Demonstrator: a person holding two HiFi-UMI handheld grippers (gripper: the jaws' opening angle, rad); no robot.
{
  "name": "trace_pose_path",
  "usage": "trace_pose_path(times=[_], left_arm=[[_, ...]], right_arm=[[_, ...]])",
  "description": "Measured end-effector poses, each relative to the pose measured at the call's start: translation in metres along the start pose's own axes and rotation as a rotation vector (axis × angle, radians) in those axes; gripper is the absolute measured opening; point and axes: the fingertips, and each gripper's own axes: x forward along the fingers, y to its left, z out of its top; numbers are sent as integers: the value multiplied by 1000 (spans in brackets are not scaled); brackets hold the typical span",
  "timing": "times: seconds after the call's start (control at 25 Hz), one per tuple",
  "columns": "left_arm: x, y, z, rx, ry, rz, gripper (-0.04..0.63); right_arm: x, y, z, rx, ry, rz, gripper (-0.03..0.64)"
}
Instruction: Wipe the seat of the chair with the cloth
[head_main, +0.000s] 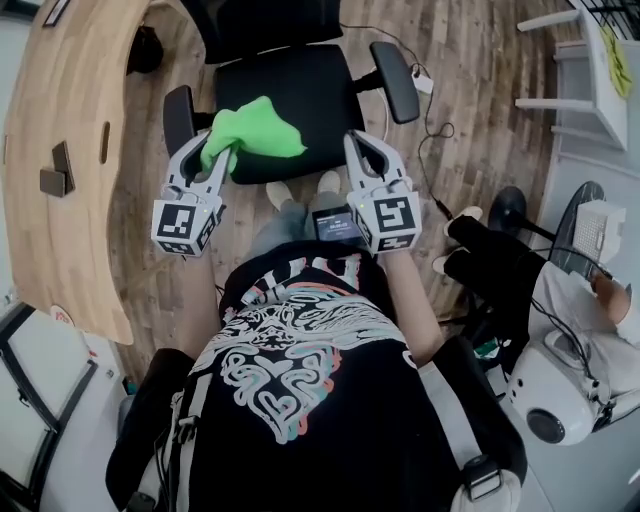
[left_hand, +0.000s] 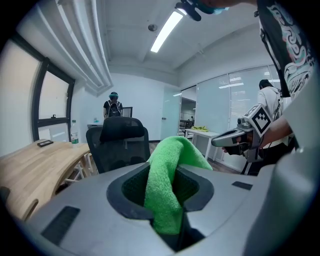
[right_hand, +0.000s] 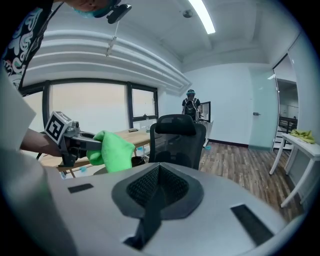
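Observation:
A black office chair stands before me, its seat (head_main: 320, 90) bare apart from the cloth hanging over its front left. My left gripper (head_main: 222, 152) is shut on the bright green cloth (head_main: 255, 128), which bunches up between its pads (left_hand: 192, 187) and drapes forward as a green fold (left_hand: 167, 175). My right gripper (head_main: 362, 150) hovers over the seat's front right edge, shut with nothing between its jaws. In the right gripper view the chair's backrest (right_hand: 177, 137) is straight ahead, with the cloth (right_hand: 114, 149) at the left.
A curved wooden desk (head_main: 70, 150) runs along the left. Chair armrests (head_main: 395, 80) flank the seat. Cables (head_main: 430, 110) trail on the wooden floor. A white table (head_main: 590, 70) stands at the back right, and a seated person (head_main: 560, 300) is close on the right.

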Motion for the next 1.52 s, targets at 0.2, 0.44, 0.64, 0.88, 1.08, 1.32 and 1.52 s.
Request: trace_pose_path(times=[0.2, 0.44, 0.64, 0.88, 1.08, 1.32, 1.52], left_arm=[[19, 6, 4, 12, 21, 17, 110], [36, 16, 9, 8, 39, 56, 110], [45, 23, 5, 4, 61, 80, 110], [55, 29, -17, -12, 109, 86, 110], [76, 31, -42, -45, 137, 64, 110], [94, 28, -70, -68, 163, 53, 110], [100, 38, -108, -81, 208, 31, 110]], right_arm=[[16, -17, 7, 18, -24, 32, 2], [42, -35, 12, 5, -12, 75, 2], [58, -46, 11, -13, 4, 103, 2], [75, -50, -9, -33, 46, 131, 2], [95, -58, -36, -36, 104, 150, 2], [117, -63, -58, -35, 136, 182, 2], [138, -56, -80, -50, 177, 204, 2]])
